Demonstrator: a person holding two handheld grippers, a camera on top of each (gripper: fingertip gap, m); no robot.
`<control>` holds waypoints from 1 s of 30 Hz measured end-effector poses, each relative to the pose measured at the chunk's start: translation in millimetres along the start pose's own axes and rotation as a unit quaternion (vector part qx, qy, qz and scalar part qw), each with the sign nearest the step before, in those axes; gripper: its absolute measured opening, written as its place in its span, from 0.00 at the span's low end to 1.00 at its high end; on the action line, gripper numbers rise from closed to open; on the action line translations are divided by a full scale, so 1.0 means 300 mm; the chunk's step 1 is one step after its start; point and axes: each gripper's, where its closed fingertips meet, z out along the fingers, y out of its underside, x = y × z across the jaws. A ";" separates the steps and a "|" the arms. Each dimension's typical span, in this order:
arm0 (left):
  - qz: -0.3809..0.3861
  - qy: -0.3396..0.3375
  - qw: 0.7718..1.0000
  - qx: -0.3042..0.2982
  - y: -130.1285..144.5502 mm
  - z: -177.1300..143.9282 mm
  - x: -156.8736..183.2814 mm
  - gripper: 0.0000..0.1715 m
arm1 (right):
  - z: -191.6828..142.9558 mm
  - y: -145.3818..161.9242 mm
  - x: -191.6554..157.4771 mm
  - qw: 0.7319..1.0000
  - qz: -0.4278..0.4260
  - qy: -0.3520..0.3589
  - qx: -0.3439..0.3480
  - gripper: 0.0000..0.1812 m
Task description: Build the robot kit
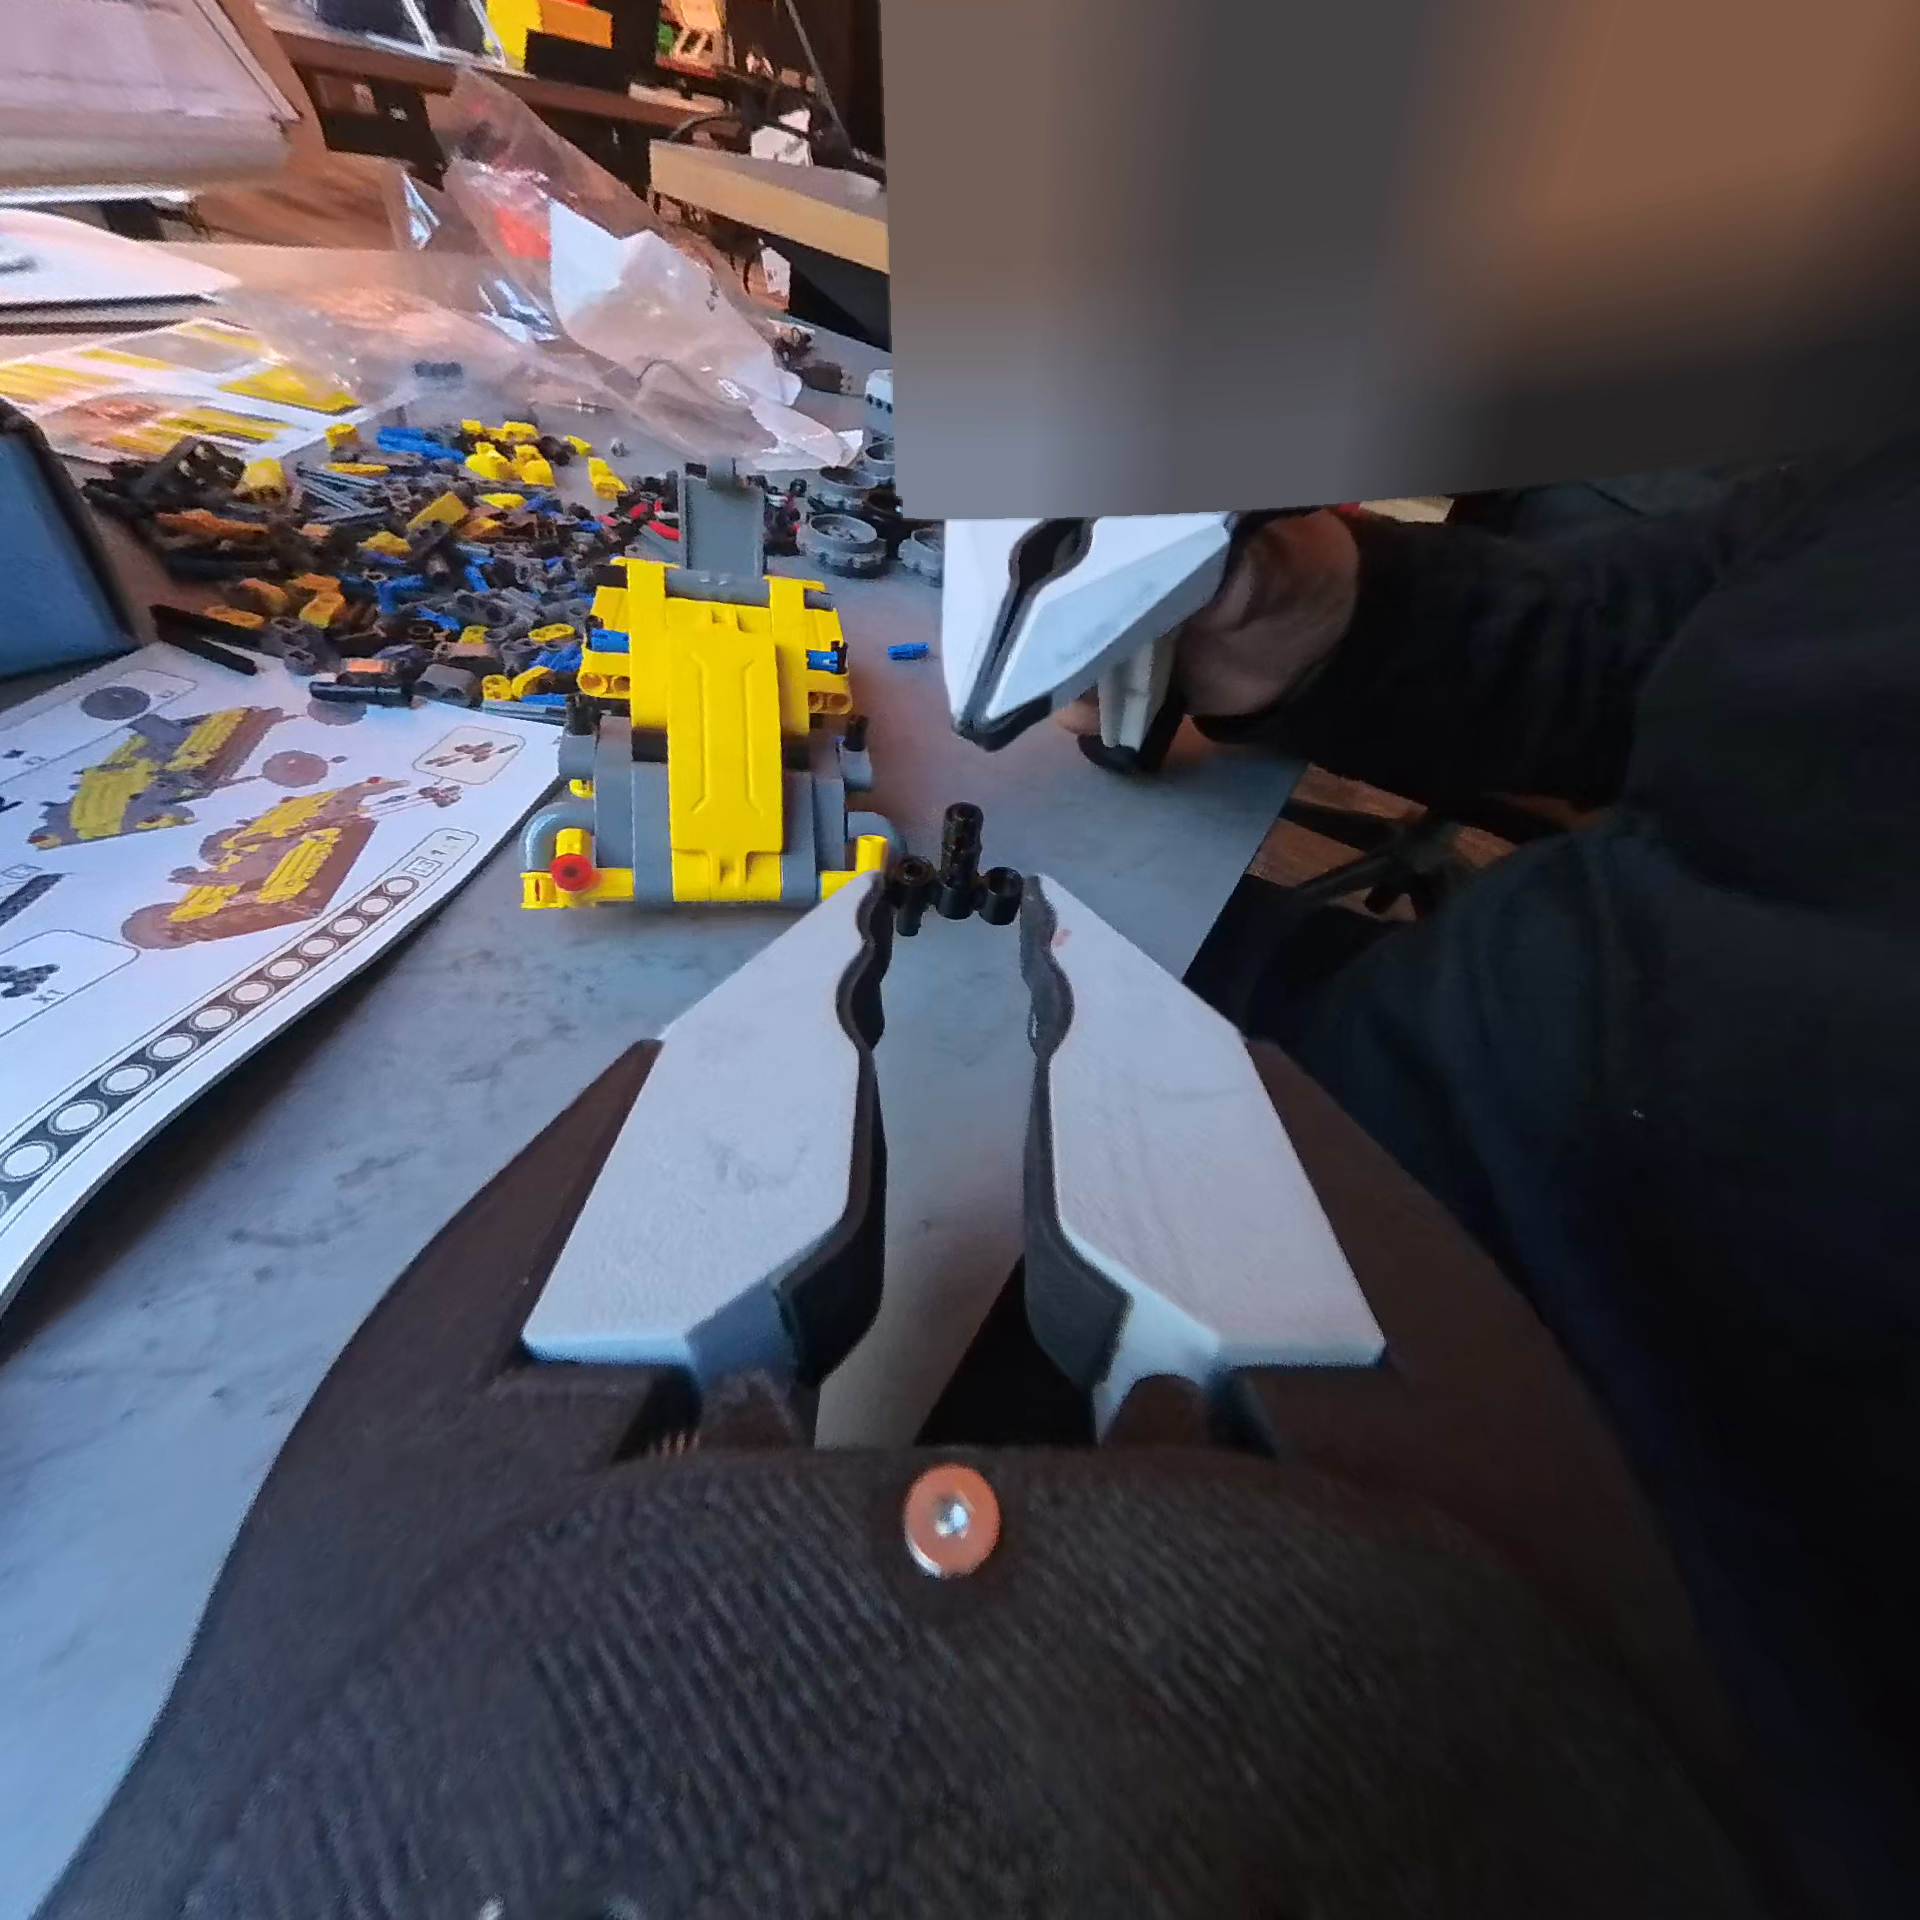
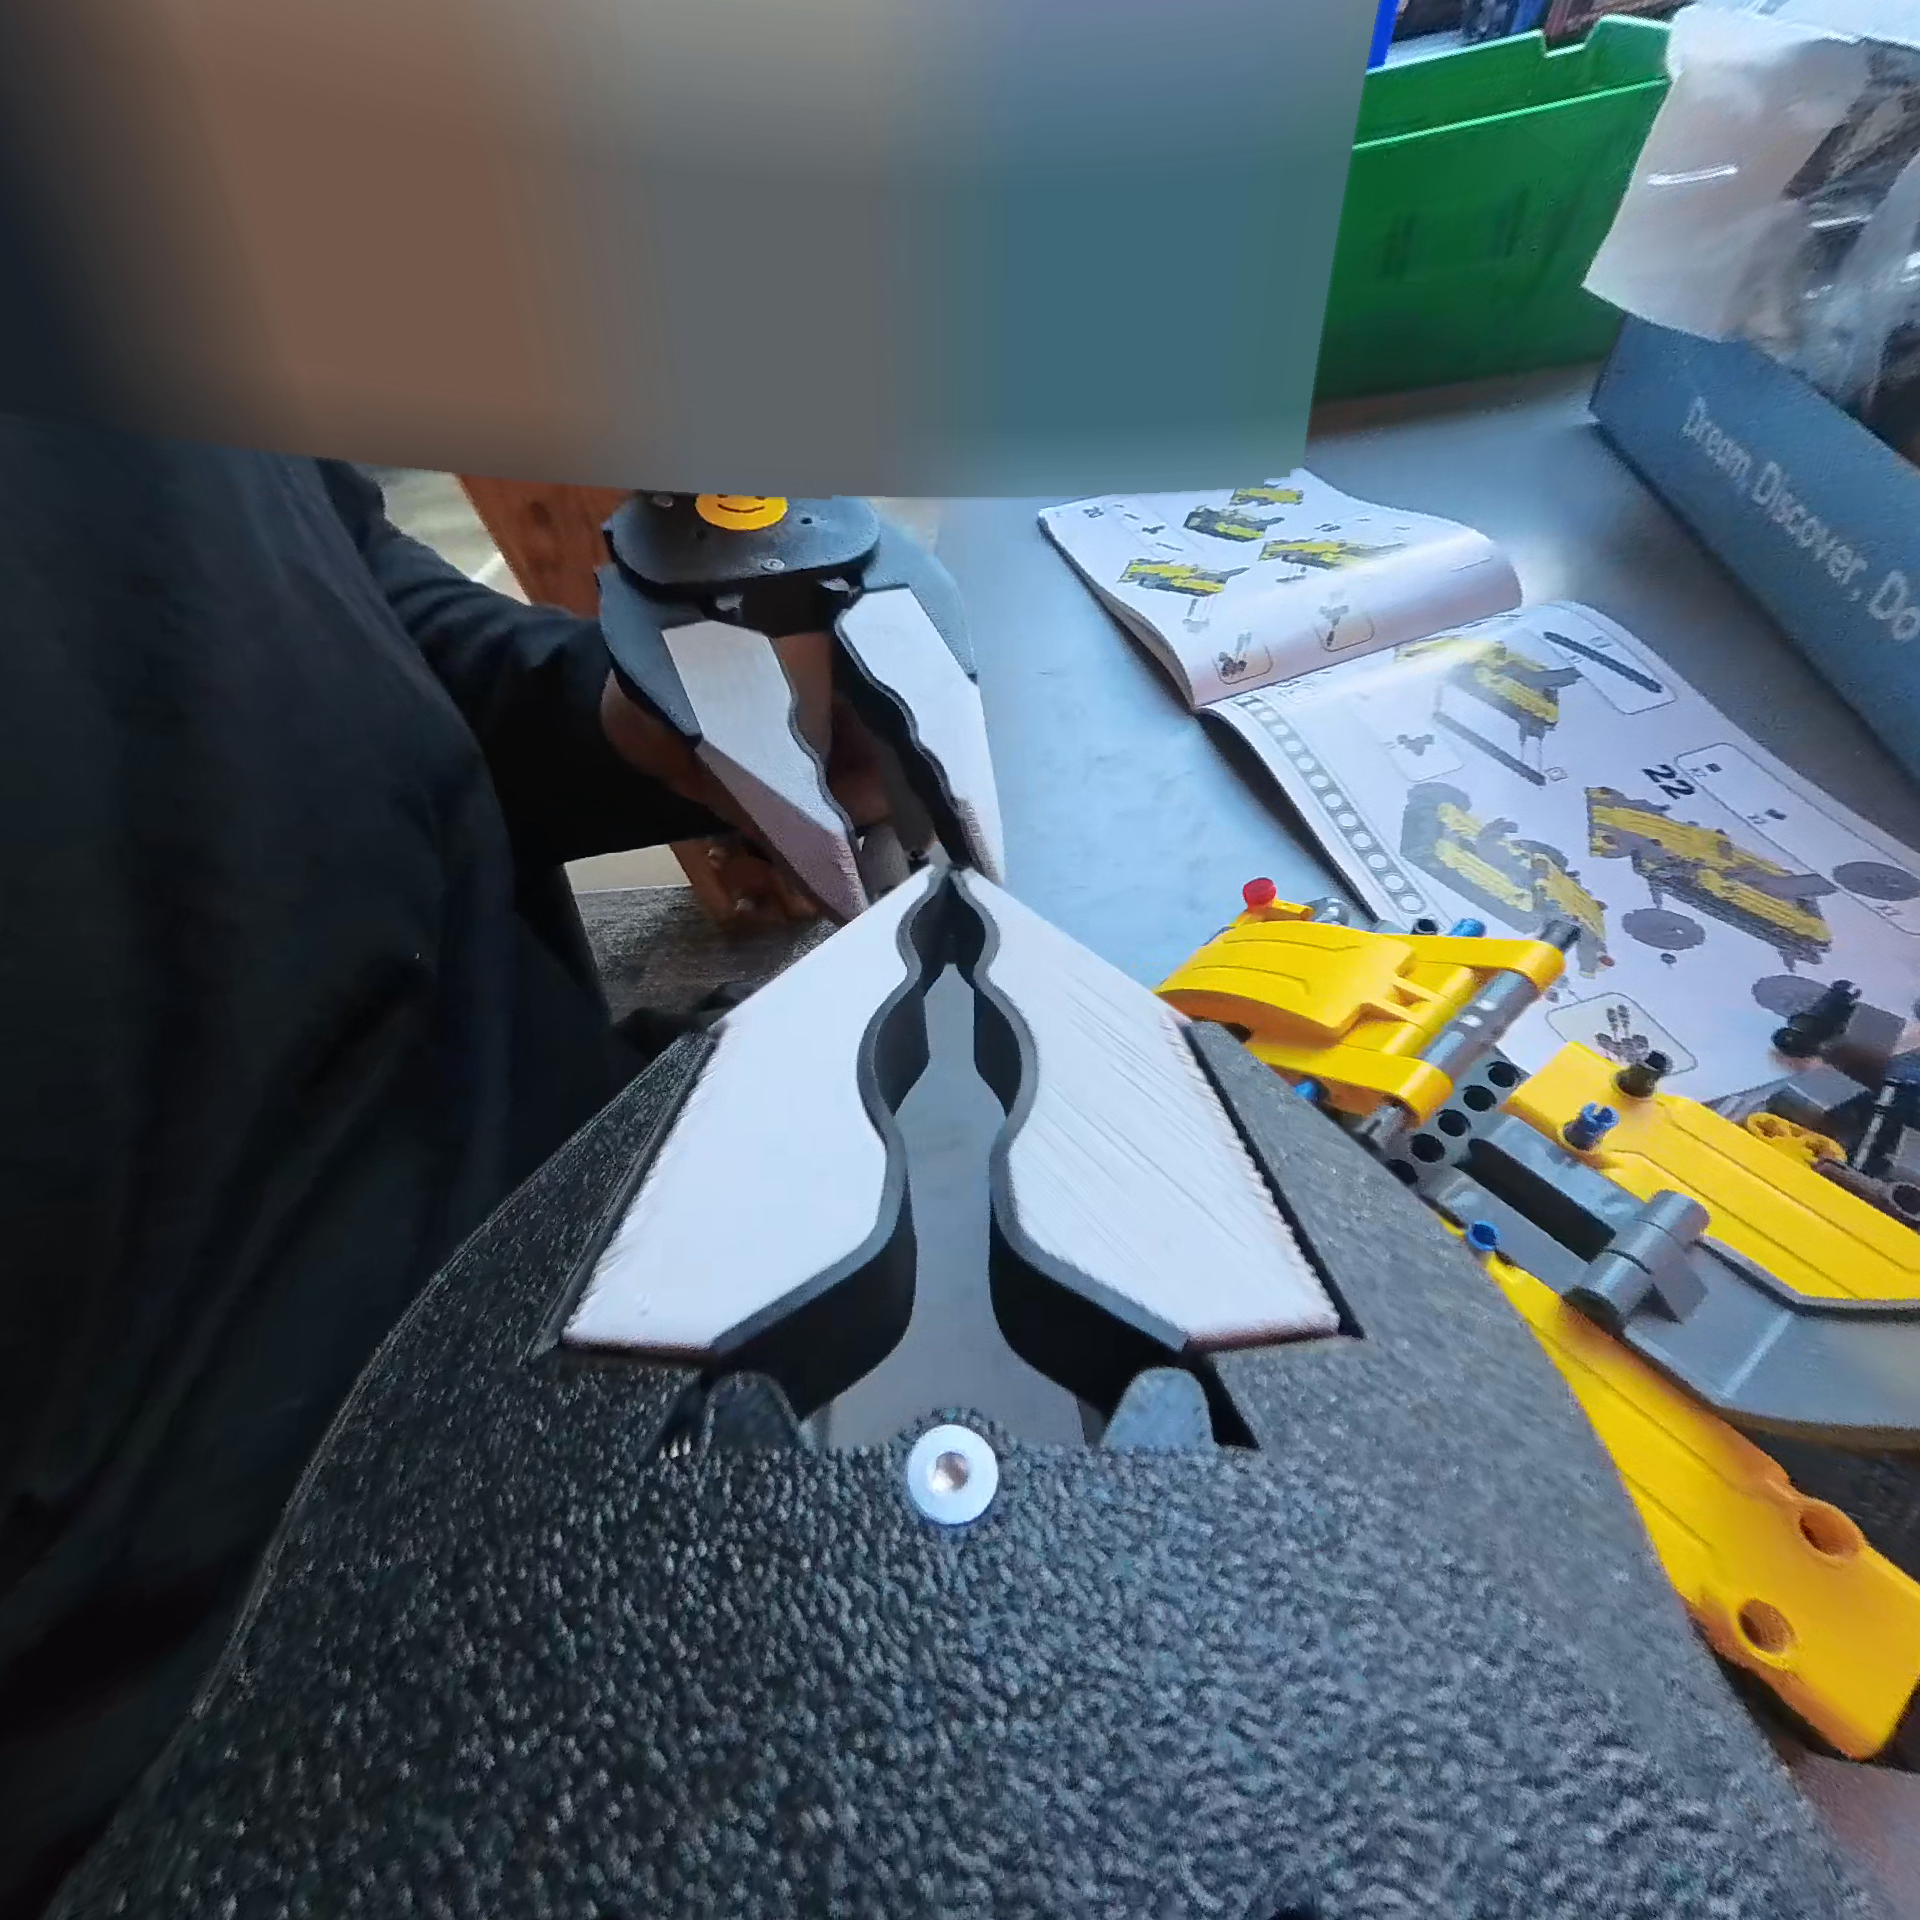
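My left gripper (image 1: 956, 883) is shut on a small black connector piece (image 1: 961, 878), held at the fingertips just above the grey table (image 1: 416, 1091). A yellow and grey brick-built vehicle (image 1: 717, 748) stands just beyond it to the left. My right gripper (image 2: 951, 878) is shut with nothing seen between its tips. In the left wrist view it hangs tip-down (image 1: 977, 717) above the table, right of the vehicle. In the right wrist view the left gripper (image 2: 914, 862) is right in front of my tips, and the vehicle (image 2: 1558, 1174) lies close at the right.
An open instruction booklet (image 1: 208, 862) lies left of the vehicle. A pile of loose yellow, blue and black parts (image 1: 395, 561) lies behind it, with grey wheels (image 1: 852, 530) and clear plastic bags (image 1: 582, 281). A blue-grey box (image 2: 1766, 499) and a green bin (image 2: 1486, 208) stand farther back. A person's dark sleeve (image 1: 1558, 644) is at the right. Less than 4 cm separates the two grippers' tips.
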 end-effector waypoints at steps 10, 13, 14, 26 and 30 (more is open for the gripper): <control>0.010 0.008 1.000 0.002 0.002 0.003 0.012 0.12 | 0.041 0.029 -0.025 0.999 -0.015 -0.017 -0.038 0.05; 0.016 0.015 1.000 0.004 -0.001 0.002 0.020 0.12 | 0.057 0.033 -0.031 0.998 -0.025 -0.018 -0.046 0.03; 0.016 0.012 1.000 0.004 0.000 0.001 0.017 0.12 | 0.059 0.032 -0.030 0.998 -0.025 -0.018 -0.046 0.03; -0.095 0.016 0.993 0.064 -0.057 -0.022 -0.020 0.12 | 0.060 -0.028 0.012 0.998 -0.029 0.051 0.009 0.02; -0.103 0.016 0.992 0.077 -0.073 -0.023 -0.019 0.12 | 0.053 -0.048 0.011 0.998 0.005 0.053 0.036 0.02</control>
